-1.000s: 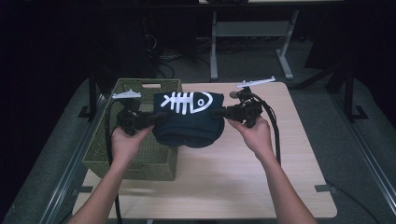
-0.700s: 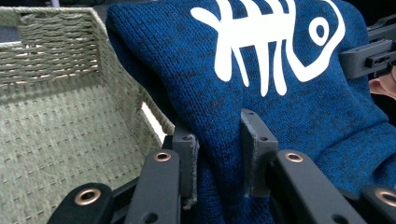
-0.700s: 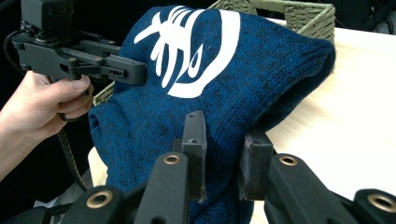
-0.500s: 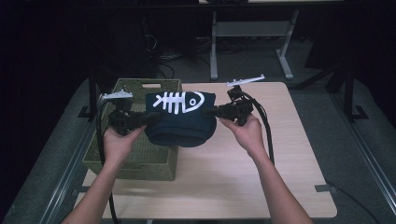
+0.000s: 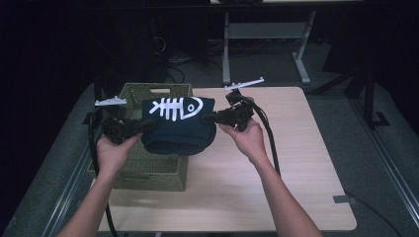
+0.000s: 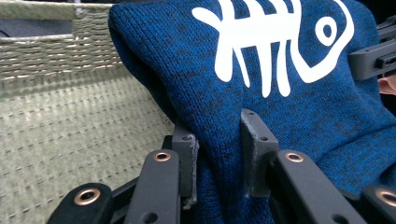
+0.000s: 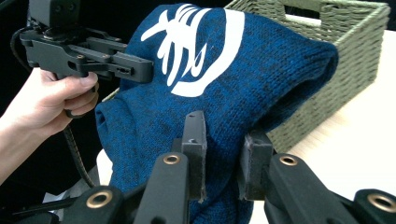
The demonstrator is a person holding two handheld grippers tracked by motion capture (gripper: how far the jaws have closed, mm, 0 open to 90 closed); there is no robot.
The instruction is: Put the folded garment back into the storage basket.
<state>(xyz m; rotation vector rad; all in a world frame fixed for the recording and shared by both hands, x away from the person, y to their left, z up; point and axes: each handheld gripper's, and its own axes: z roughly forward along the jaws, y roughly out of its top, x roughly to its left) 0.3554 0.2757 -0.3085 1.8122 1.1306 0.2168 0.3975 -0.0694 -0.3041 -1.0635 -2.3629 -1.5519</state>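
You are holding the folded blue knit sweater (image 5: 178,126) in the air, half above the green woven basket (image 5: 148,168) and half above the desk (image 5: 276,192). Your left gripper (image 5: 143,126) is clenching its jaws on the sweater's left edge, and your right gripper (image 5: 210,118) is pinching the right edge the same way. In the left gripper view the fabric is bunching between the pads (image 6: 254,154).

The fold is sagging between your two grips, so if either pinch is only catching the outer layer, the inner layers may slide out and the fold may open. The drooping bottom may also catch on the basket rim.

No writing is showing, just a white fish-skeleton print (image 5: 176,107).
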